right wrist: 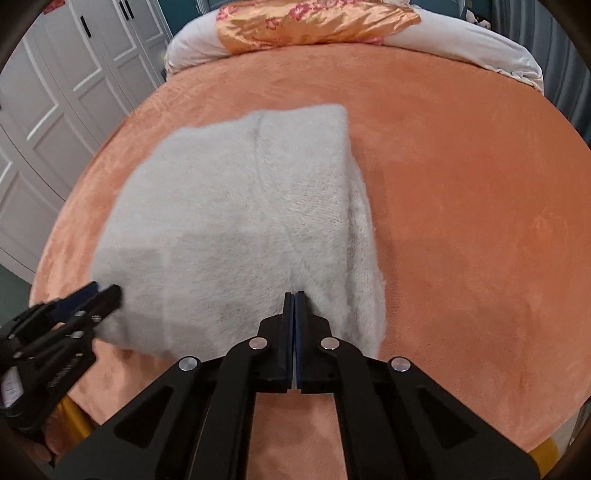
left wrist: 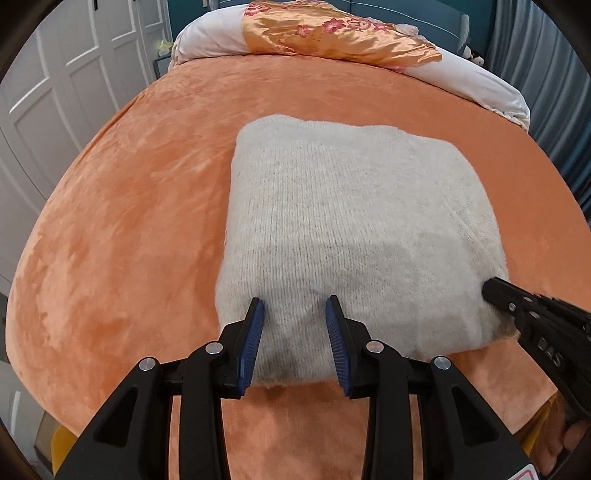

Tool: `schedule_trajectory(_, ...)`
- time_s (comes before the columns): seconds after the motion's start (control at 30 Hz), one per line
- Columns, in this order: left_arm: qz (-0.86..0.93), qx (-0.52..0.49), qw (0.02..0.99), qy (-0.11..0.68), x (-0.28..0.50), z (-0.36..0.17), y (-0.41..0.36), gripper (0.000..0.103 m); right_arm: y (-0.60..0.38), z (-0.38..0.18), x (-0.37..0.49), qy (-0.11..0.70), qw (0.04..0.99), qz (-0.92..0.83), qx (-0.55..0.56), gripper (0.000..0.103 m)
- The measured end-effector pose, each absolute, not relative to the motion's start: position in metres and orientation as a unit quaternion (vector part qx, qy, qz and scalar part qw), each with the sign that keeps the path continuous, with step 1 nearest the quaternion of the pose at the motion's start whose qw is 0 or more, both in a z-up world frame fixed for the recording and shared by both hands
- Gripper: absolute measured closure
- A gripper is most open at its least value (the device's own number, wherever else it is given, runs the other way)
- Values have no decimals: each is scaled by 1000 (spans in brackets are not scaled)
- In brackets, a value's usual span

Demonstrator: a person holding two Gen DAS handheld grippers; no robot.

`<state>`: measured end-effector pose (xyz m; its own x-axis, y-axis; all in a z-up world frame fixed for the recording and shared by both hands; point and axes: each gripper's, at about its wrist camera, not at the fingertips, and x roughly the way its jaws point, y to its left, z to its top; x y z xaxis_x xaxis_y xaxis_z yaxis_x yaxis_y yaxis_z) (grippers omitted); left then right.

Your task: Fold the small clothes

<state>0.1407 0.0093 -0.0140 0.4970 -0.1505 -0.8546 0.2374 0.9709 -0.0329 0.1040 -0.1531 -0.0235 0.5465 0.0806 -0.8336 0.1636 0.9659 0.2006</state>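
Note:
A fuzzy light-grey knit sweater lies folded into a thick rectangle on the orange bed cover. My left gripper is open, its blue-padded fingers straddling the sweater's near edge. My right gripper is shut at the sweater's near right edge; whether fabric is pinched between the pads is hidden. The right gripper also shows in the left wrist view at the sweater's right near corner. The left gripper shows in the right wrist view at the left near corner.
An orange floral satin quilt lies on white bedding at the head of the bed. White wardrobe doors stand to the left. Blue-grey curtains hang on the right. The bed's near edge runs just below the grippers.

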Motion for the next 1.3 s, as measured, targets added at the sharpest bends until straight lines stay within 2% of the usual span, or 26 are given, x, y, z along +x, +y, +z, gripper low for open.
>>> schedule_trajectory(0.27, -104, 51, 862, 494, 115, -14, 11, 68, -137, -17, 63, 465, 874, -25, 142, 102)
schedule_trajectory(0.43, -103, 51, 857, 502, 98, -22, 11, 60, -128, -26, 46, 463, 875, -31, 141, 101)
schedule_trajectory(0.8, -106, 45, 845, 523, 66, -60, 12, 60, -118, -70, 19, 475, 870, -61, 119, 100)
schedule_trajectory(1.03, -105, 61, 859, 498, 56, -70, 8, 55, -113, -82, 10, 460, 879, -60, 110, 93)
schedule_trajectory(1.23, -94, 71, 866, 486, 50, -73, 4, 47, -106, -84, 14, 464, 880, -56, 90, 78)
schedule_trajectory(1.3, -89, 69, 867, 486, 52, -74, 7, 39, -102, -83, 15, 465, 880, -53, 81, 71)
